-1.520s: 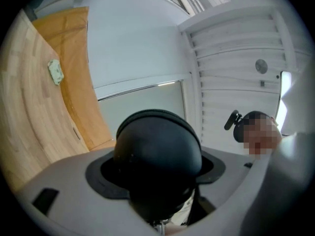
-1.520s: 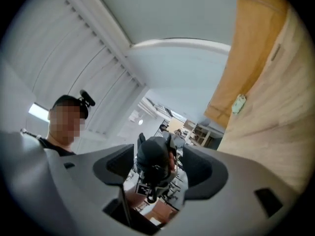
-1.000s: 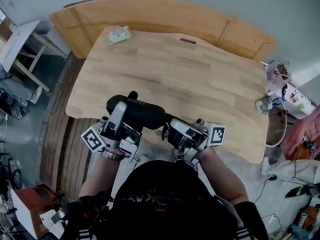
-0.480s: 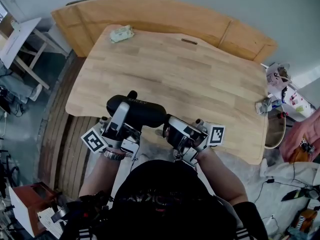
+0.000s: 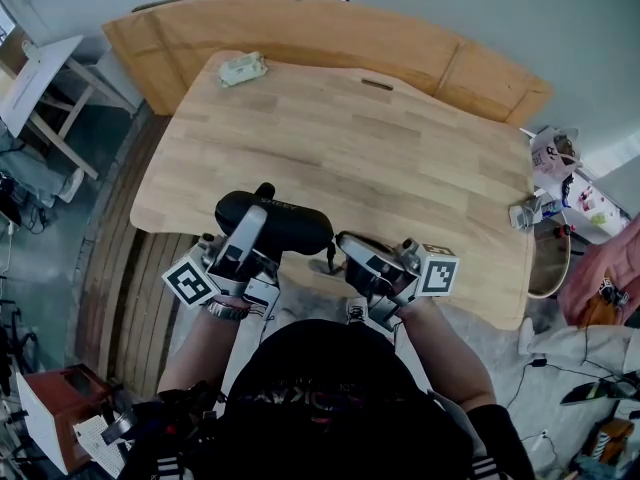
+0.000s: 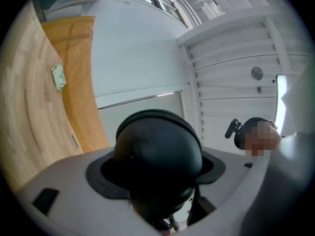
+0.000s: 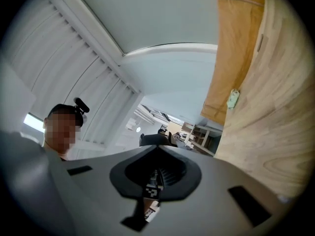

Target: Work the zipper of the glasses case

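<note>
— Where are you working?
— A lab or workshop room, I'd say, not a home. I stand at a bare wooden table (image 5: 400, 138) with a second wooden board (image 5: 300, 23) behind it, and white panelled walls (image 6: 236, 58) around me.
— What else?
— Odds and ends (image 5: 555, 148) on the floor, a folding stand (image 5: 45, 98) at my left, and another person (image 7: 61, 124) wearing a head camera.

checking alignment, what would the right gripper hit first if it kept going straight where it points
Probably the right-hand end of the black oval zipped glasses case that the left gripper holds. The tongs of the right gripper have just been closing, with nothing clearly between them; depth is unclear.
</note>
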### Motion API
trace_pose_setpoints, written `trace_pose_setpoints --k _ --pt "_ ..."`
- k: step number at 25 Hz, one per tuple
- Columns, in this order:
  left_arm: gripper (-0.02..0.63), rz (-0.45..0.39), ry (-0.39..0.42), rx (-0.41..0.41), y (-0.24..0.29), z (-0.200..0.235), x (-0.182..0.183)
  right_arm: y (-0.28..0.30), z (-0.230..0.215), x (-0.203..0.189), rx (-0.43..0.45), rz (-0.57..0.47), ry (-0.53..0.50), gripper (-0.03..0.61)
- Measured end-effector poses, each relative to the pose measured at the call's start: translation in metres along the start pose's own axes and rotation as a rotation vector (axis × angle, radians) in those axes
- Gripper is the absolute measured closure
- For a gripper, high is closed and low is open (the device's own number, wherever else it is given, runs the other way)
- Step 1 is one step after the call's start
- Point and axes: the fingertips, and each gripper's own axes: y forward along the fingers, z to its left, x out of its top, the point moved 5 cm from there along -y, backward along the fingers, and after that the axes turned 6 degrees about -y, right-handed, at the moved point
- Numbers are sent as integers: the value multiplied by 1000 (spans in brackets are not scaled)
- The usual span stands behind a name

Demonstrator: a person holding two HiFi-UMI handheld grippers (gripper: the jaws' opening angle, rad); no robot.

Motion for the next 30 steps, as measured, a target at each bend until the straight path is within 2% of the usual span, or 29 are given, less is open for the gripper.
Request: trace_pose_setpoints --k 4,9,18,20,25,30 --pt "255 4 7 12 0 0 -2 -4 -3 -1 -31 31 -30 558" --pt "255 11 45 5 1 -2 -3 0 -4 -3 -27 24 -8 558" --pt "255 12 64 10 -3 -1 -5 5 -2 1 11 -70 92 558" --pt "255 23 116 25 -4 -2 -5 5 -3 1 -23 -64 72 558" --pt "259 66 296 83 -2 -8 -10 -4 -9 -5 -128 49 -32 561" --pt "259 97 425 141 -3 -8 -13 -3 -9 -9 -179 116 -125 561"
